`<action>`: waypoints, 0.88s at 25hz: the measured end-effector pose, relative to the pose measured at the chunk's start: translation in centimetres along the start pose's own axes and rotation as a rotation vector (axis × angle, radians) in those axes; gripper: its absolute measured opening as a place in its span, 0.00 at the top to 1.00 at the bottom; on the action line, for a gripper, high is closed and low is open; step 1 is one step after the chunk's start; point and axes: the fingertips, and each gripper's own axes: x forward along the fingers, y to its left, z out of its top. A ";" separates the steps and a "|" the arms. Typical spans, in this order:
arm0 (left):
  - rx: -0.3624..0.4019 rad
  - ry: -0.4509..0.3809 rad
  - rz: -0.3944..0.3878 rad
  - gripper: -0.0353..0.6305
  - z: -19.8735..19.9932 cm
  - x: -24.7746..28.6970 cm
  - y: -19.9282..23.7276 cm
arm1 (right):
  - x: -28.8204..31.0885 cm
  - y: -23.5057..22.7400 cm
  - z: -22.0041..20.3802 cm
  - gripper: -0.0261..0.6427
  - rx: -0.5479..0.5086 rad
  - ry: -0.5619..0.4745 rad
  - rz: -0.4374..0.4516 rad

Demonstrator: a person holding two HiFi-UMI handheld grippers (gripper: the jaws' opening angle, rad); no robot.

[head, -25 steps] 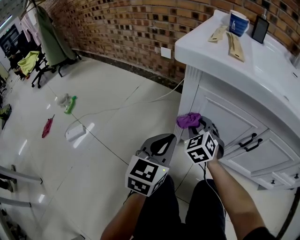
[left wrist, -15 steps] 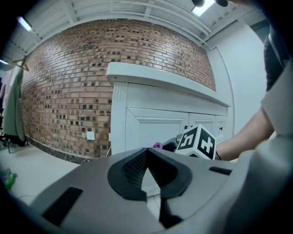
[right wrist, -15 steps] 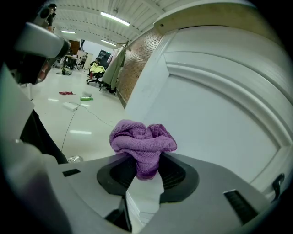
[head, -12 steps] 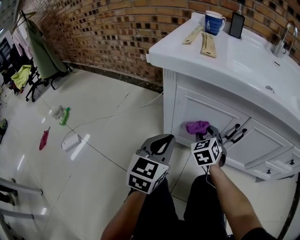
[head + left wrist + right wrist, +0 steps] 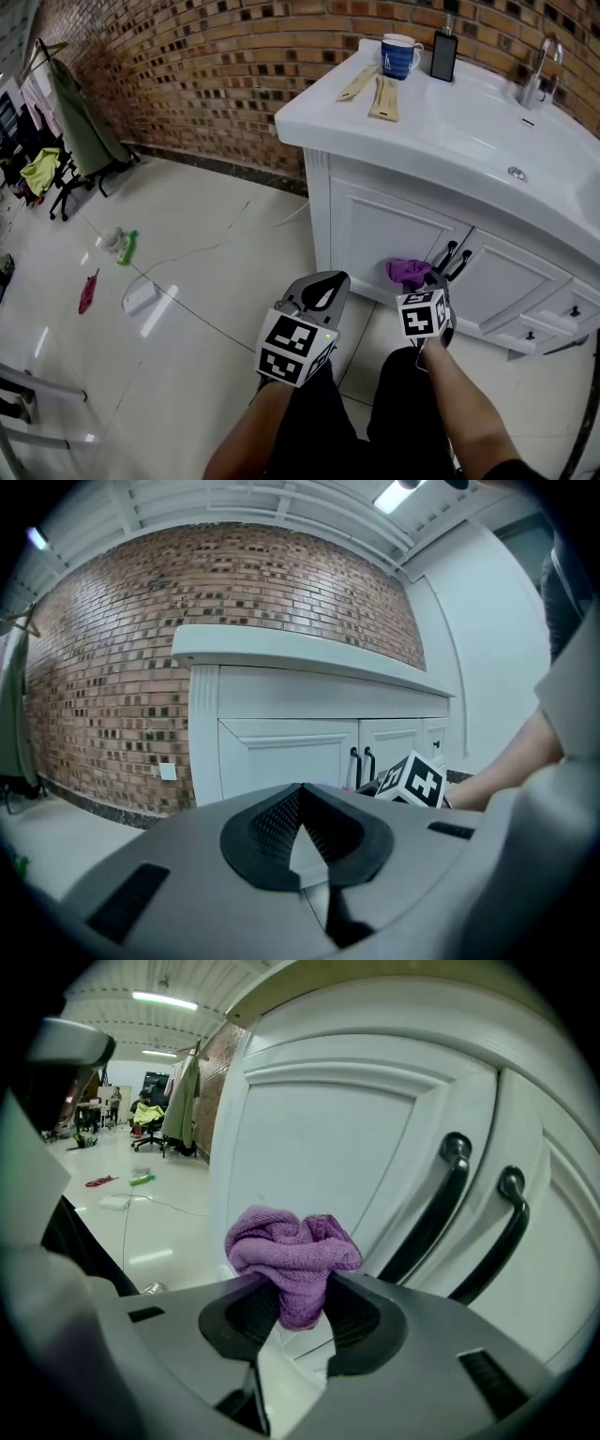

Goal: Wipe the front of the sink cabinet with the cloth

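Left gripper [image 5: 327, 279]: nearest to us, jaws pressed together on nothing, hanging back over the floor, well short of the sink cabinet.
Right gripper [image 5: 298, 1302]: the forward one, jaws clamped on the cloth.
Cloth [image 5: 295, 1249]: purple and bunched, bulging out ahead of the jaws, low on the left-hand door. Touching it or just off it, can't say.
Door panel [image 5: 314, 1138]: dead ahead of the cloth, a flat white face running up and off to the left.
Handles [image 5: 439, 1206]: two dark upright bars just right of the cloth. I'd say the stroke wants to go left or up, clear of them.
Worktop [image 5: 441, 108]: farthest, high above, mug [image 5: 400, 54] standing on it.
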 end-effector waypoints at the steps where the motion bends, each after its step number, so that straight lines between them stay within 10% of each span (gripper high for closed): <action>1: 0.003 0.000 0.000 0.94 0.1 -0.1 -0.2 | -0.2 -0.1 -0.3 0.75 0.009 0.001 -0.002; 7: 0.004 0.007 0.001 0.94 0.0 -0.3 -1.0 | -1.5 -1.1 -2.0 0.75 0.062 0.014 0.012; 22: 0.022 0.095 0.025 0.94 -3.8 2.2 3.9 | 3.5 10.1 4.2 0.75 0.279 -0.044 0.388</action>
